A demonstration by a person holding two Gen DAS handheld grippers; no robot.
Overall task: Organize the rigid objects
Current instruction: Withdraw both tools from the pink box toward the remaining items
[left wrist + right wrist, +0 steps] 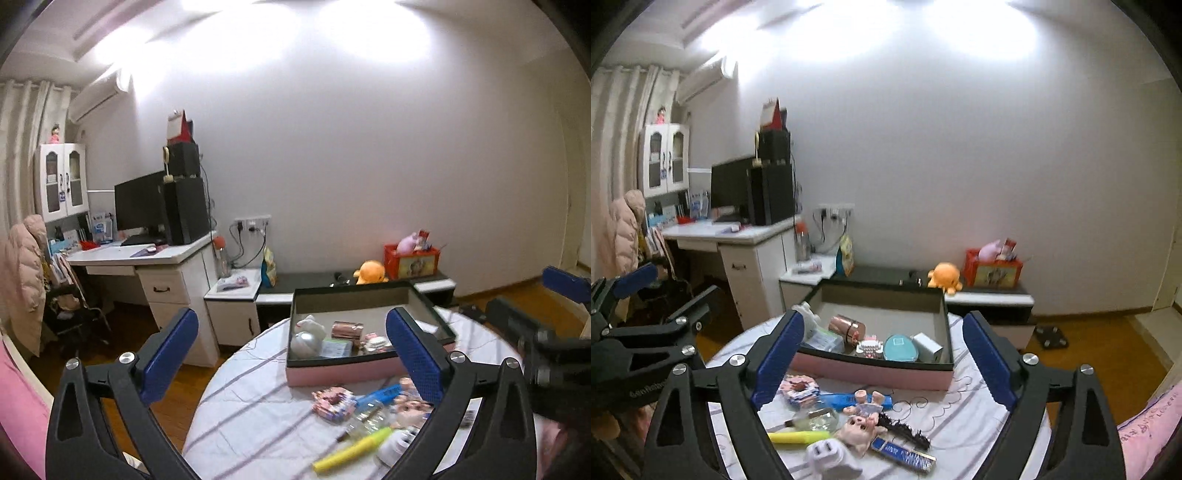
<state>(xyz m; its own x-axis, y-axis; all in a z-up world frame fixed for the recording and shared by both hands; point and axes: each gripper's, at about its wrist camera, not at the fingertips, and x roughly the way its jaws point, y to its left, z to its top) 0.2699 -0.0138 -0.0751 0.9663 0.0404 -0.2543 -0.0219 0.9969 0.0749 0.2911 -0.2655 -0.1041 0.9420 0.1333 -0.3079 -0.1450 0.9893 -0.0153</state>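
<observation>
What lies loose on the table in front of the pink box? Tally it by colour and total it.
Blue: 2, bar and patterned strip
Pink: 2, doll and packet
Yellow: 1, marker
White: 1, plug
Clear: 1, bottle
Black: 1, hair clip
Total: 8

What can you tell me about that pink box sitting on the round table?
The pink box is a shallow rectangular tray with pink outer walls, a dark rim and a pale grey inside, probably cardboard. It sits open and level on the striped tablecloth, towards the table's far side. Inside lie a copper-coloured tin, a teal oval case, a white cube and other small things. Neither gripper touches it.
</observation>
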